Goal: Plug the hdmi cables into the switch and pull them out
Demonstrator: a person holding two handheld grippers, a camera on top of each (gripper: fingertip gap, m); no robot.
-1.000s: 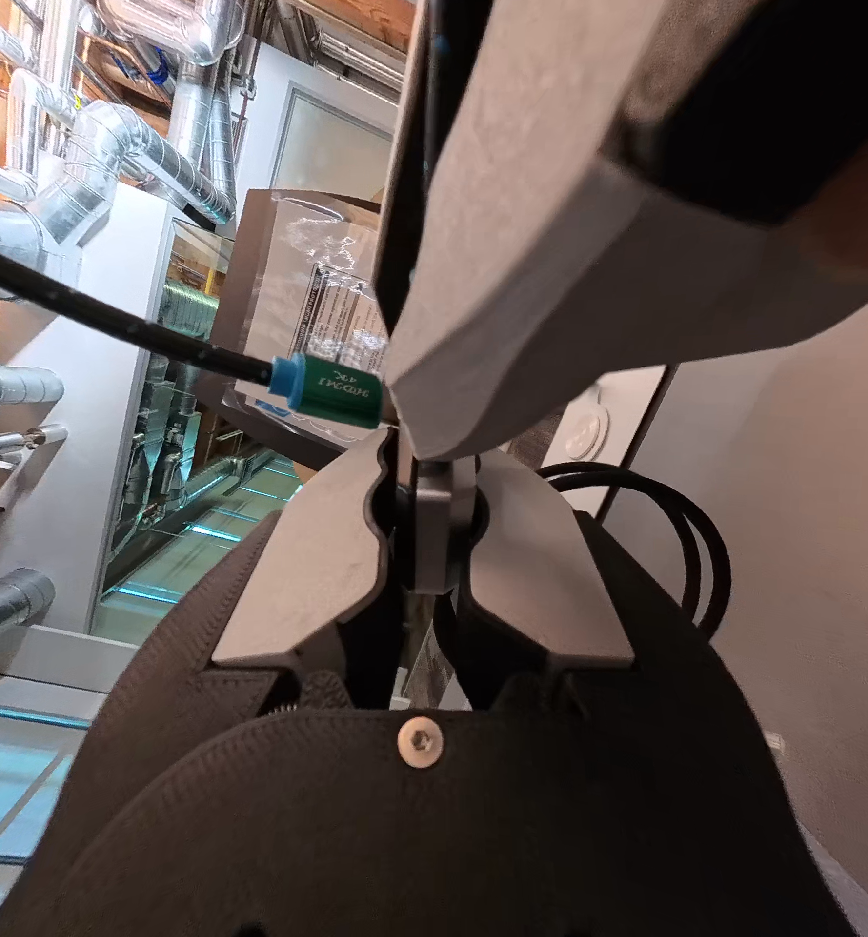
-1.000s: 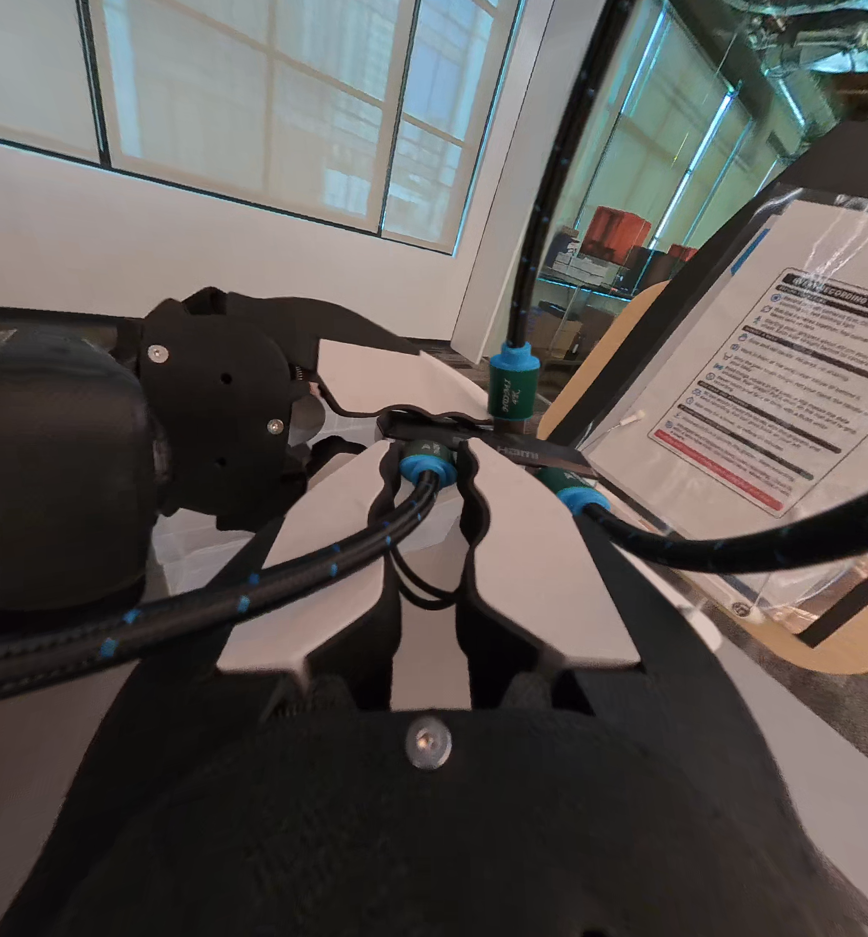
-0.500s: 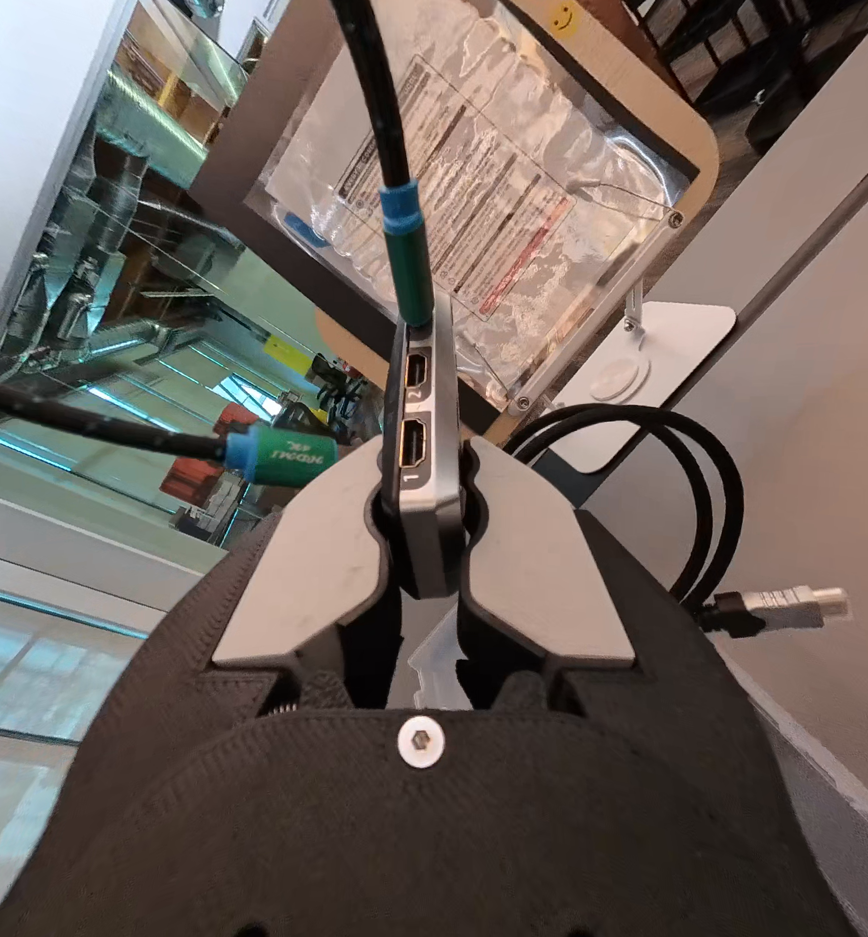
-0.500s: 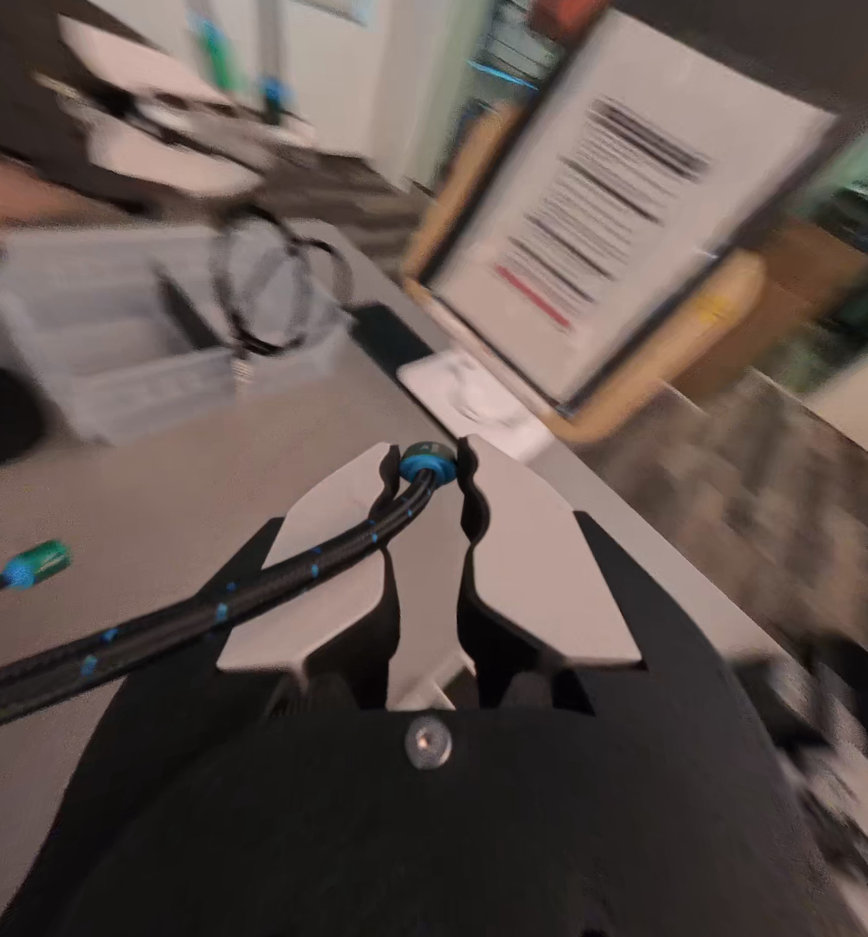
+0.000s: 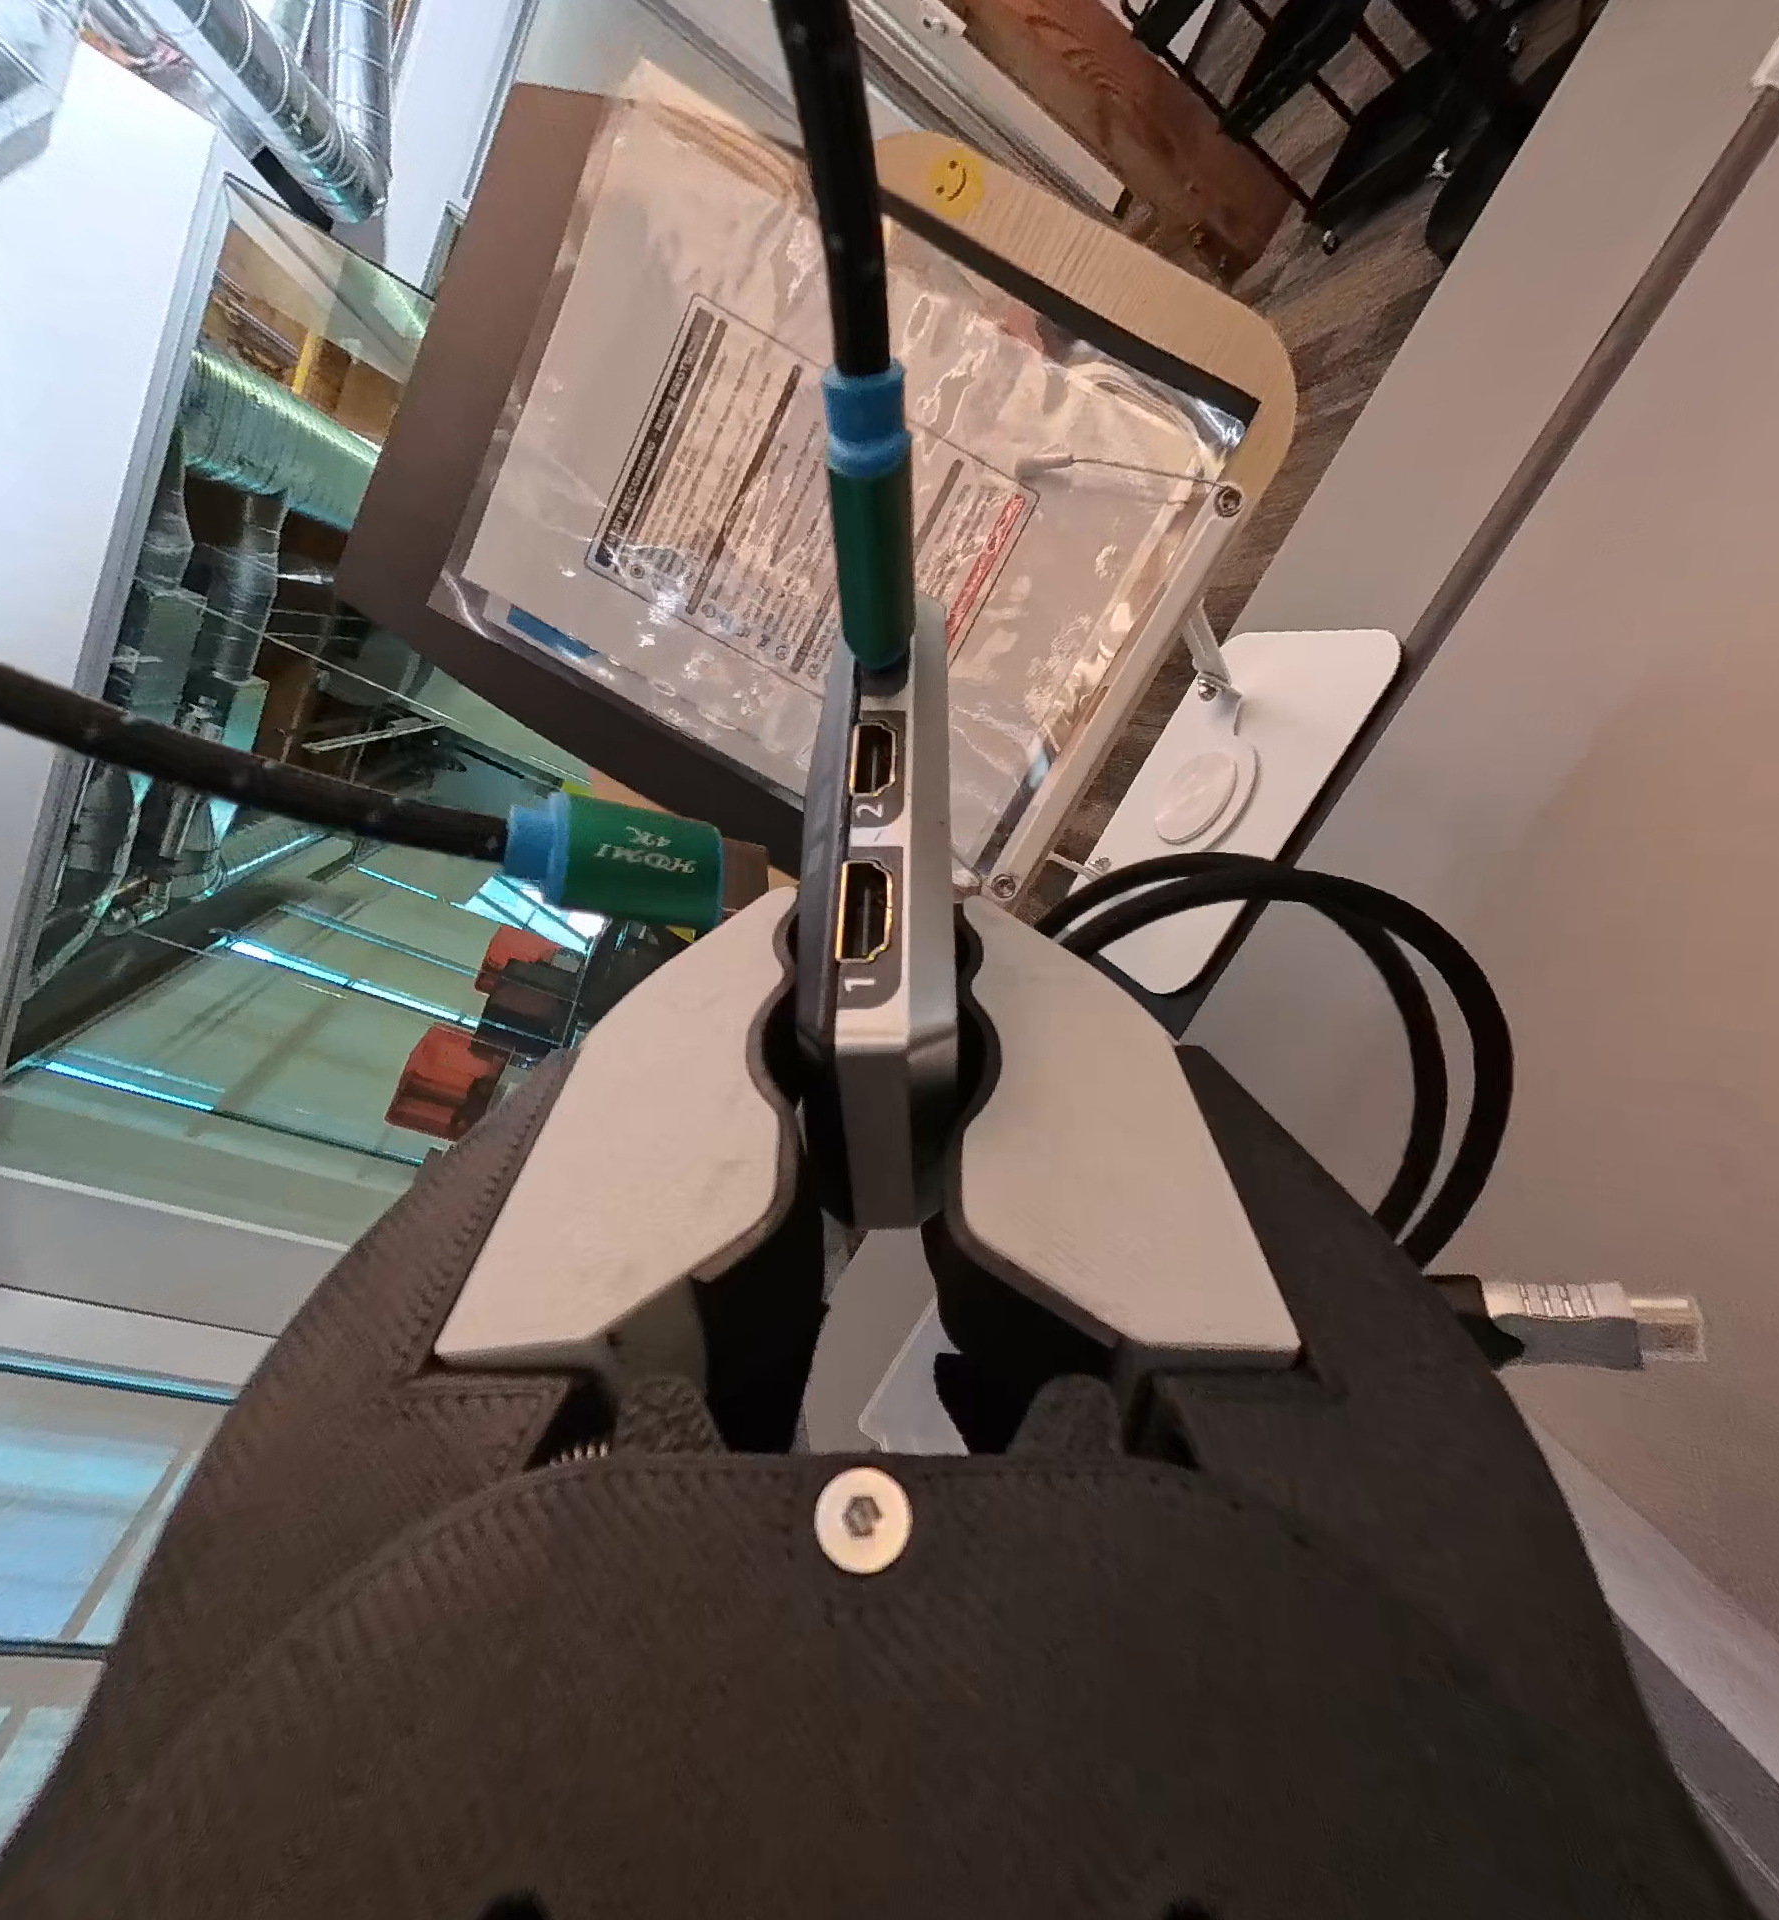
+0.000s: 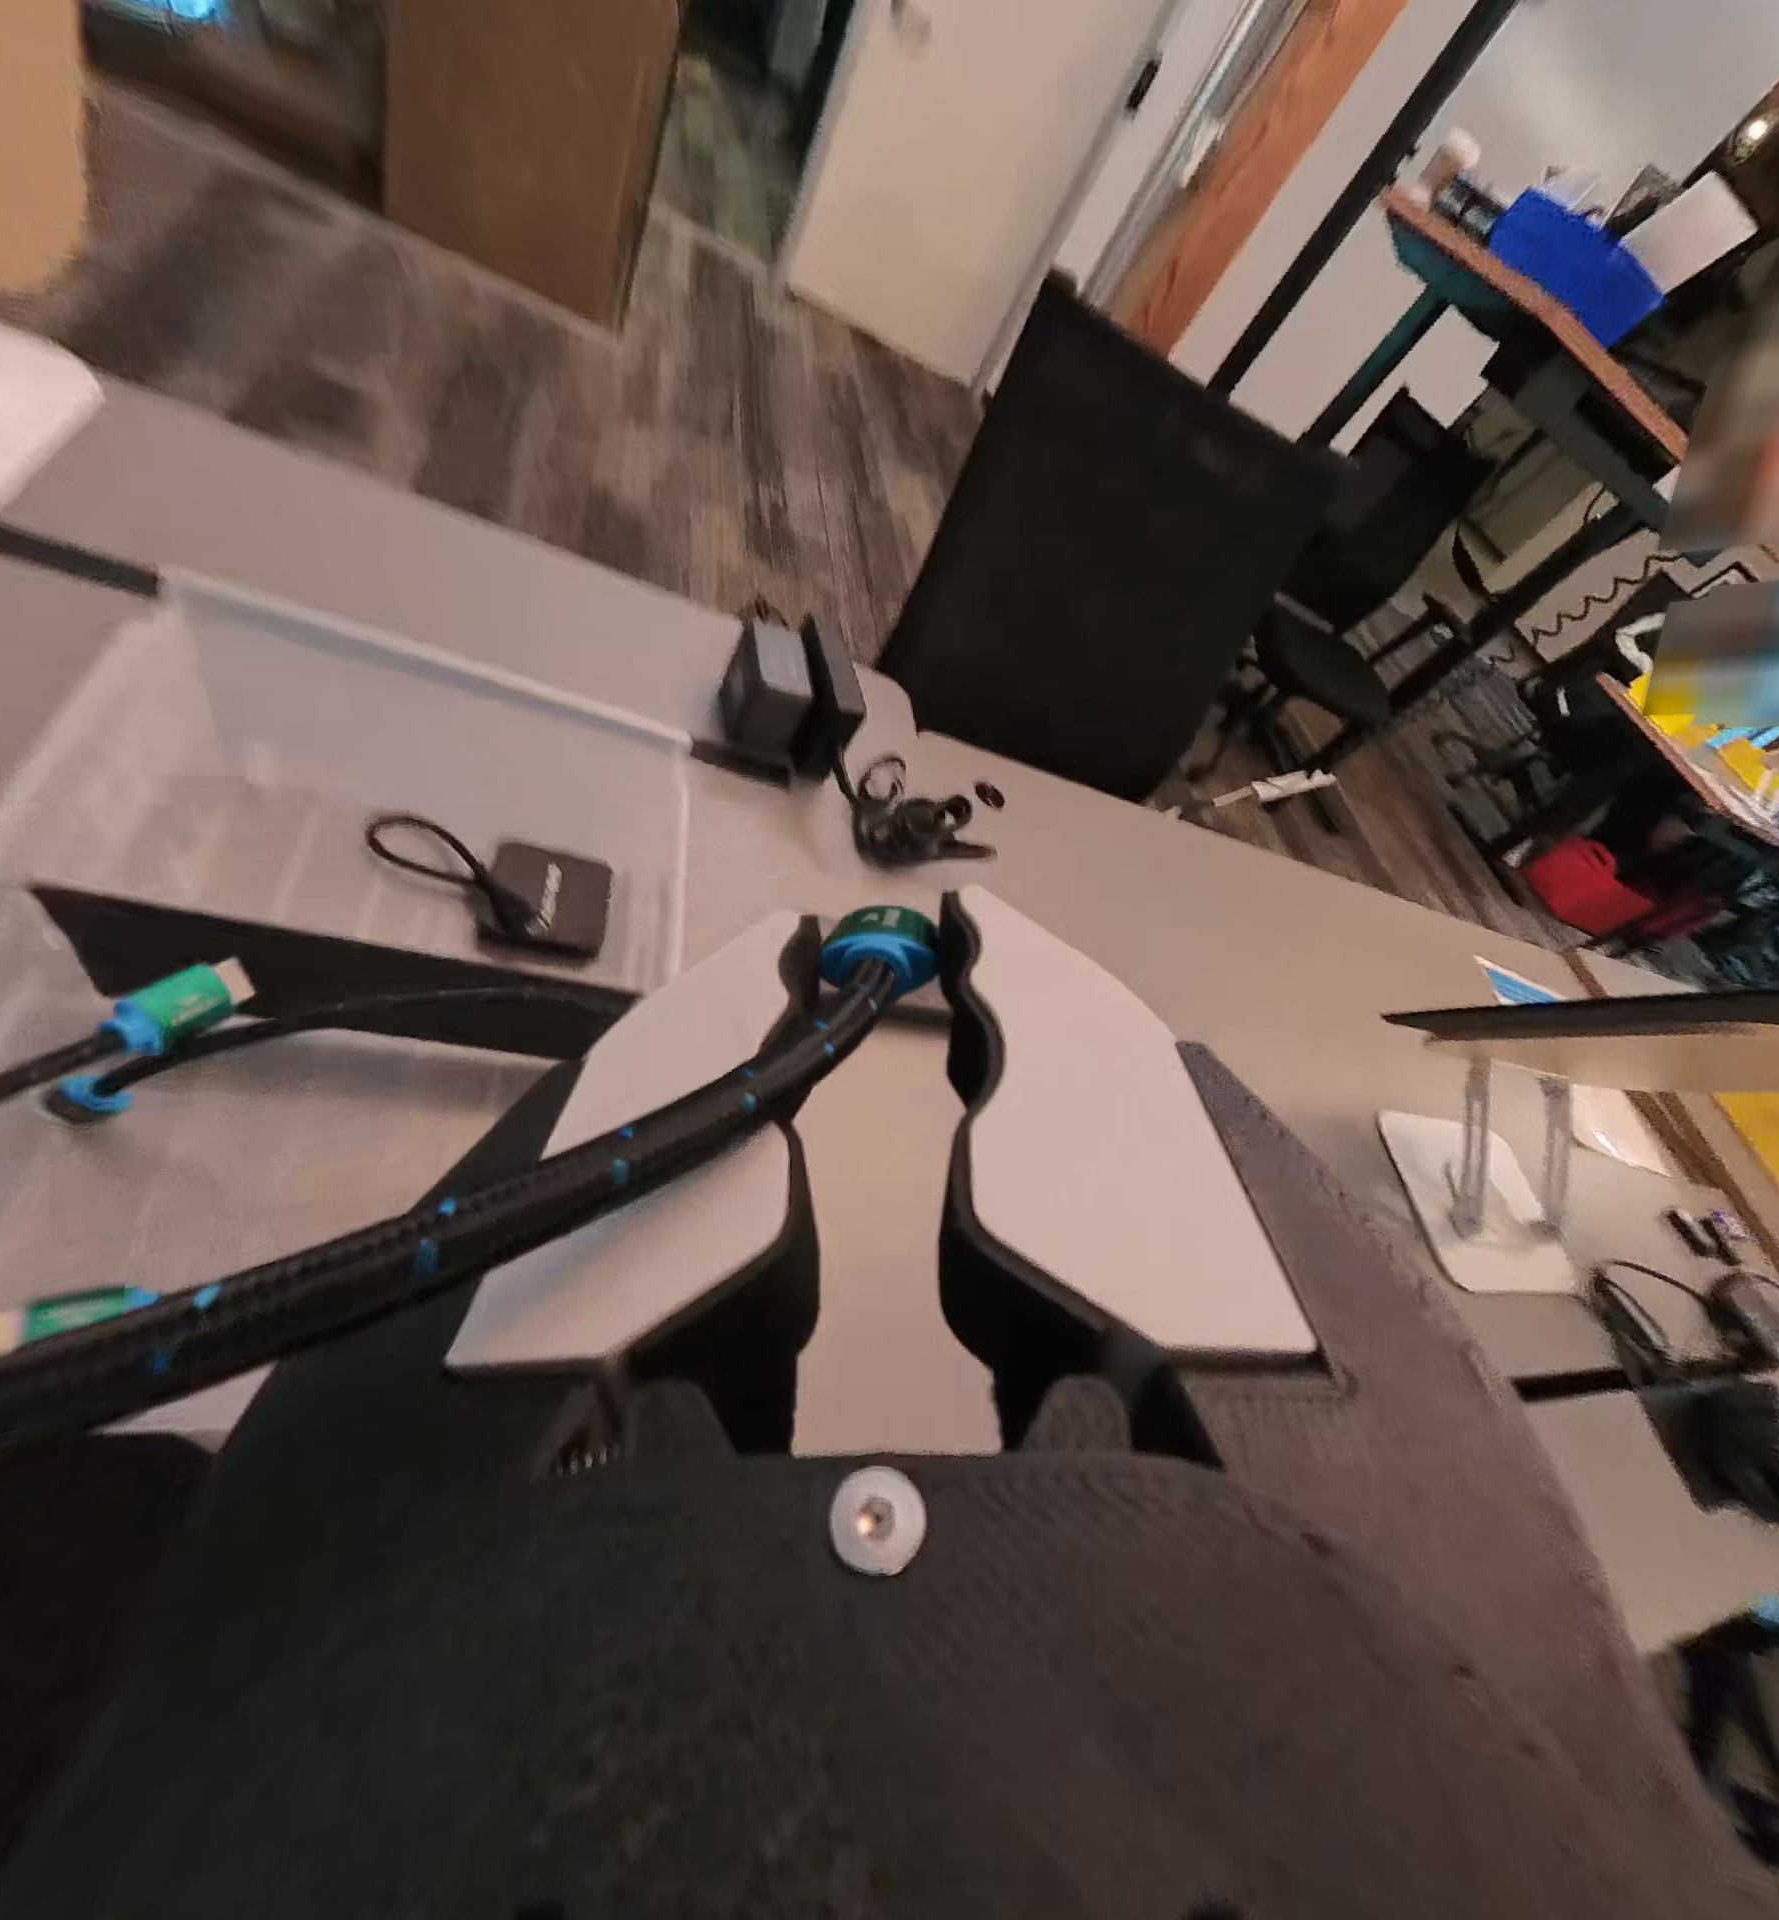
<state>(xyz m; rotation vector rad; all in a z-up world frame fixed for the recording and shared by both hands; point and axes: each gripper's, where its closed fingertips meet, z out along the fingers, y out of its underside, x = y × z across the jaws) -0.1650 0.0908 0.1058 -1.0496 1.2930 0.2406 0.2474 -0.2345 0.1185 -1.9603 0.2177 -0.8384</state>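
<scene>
The grey switch has a white numeral under each of two open ports. A green plug at its side bears pale lettering. Behind it, a laminated sheet carries printed lines, with a yellow smiley sticker above. On the table, a black box shows a mark too blurred to read.
</scene>
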